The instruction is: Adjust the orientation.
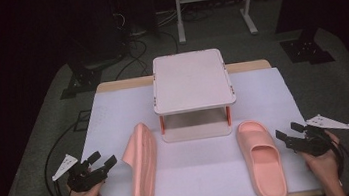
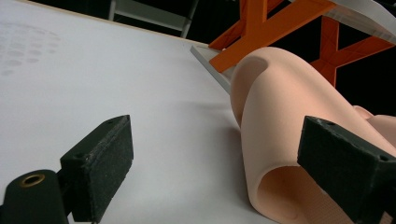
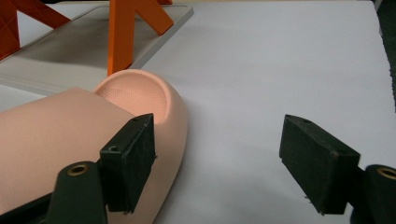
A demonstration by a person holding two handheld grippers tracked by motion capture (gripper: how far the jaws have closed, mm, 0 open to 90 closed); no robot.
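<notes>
Two pink slippers lie on the white-covered table [image 1: 196, 168]. The left slipper [image 1: 143, 165] rests on its side; the right slipper [image 1: 262, 160] sits sole-down. My left gripper [image 1: 103, 158] is open, just left of the tipped slipper and not touching it. In the left gripper view the slipper [image 2: 285, 112] lies ahead of the right pad, and the gripper [image 2: 219, 163] holds nothing. My right gripper [image 1: 287, 131] stands open just right of the upright slipper. In the right gripper view the slipper [image 3: 70, 126] lies behind the left pad, outside the empty gap of the gripper [image 3: 224, 161].
A small white two-level rack [image 1: 191, 78] with orange legs [image 2: 261, 28] stands at the table's back middle, its lower tray [image 3: 70, 51] just beyond the slippers. Cables trail off both table sides. Dark floor and metal stands lie behind.
</notes>
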